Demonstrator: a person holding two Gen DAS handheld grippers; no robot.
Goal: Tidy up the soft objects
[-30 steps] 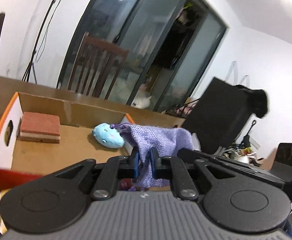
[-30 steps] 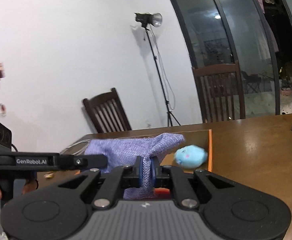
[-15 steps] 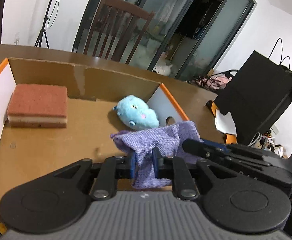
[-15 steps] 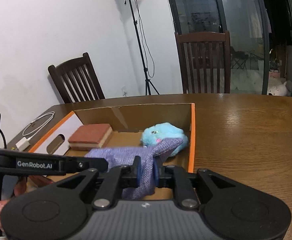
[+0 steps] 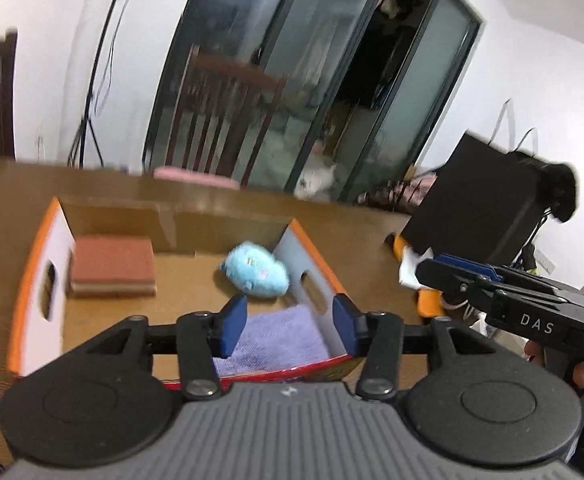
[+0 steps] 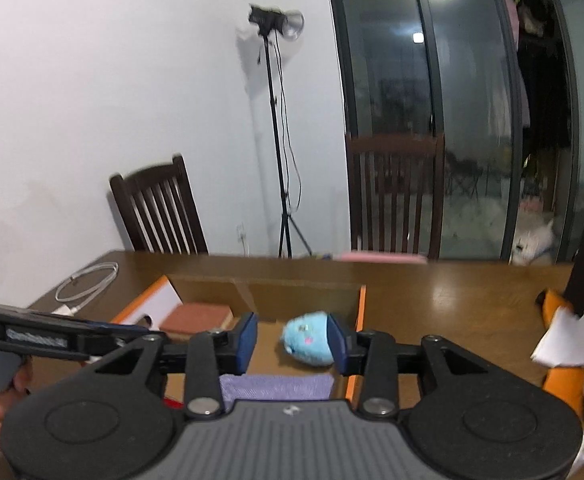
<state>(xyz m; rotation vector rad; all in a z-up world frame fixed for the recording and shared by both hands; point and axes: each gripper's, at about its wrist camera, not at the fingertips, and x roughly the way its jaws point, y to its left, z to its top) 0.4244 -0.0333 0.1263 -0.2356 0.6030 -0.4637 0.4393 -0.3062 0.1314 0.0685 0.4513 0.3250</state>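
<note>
Purple cloth [image 5: 271, 336] lies flat at lower centre, in the cardboard box [image 5: 39, 264] beside a blue plush [image 5: 256, 270]. Left gripper [image 5: 289, 324] and right gripper [image 6: 292, 340] have just opened, holding nothing; best lifted straight clear so it stays folded.

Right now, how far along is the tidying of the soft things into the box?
Done: the sponge, blue plush and purple cloth all lie inside the cardboard box. In hand: nothing; the left gripper and right gripper have just been opening, jaws apart above the cloth. Left: possibly the pink item across the table.
</note>
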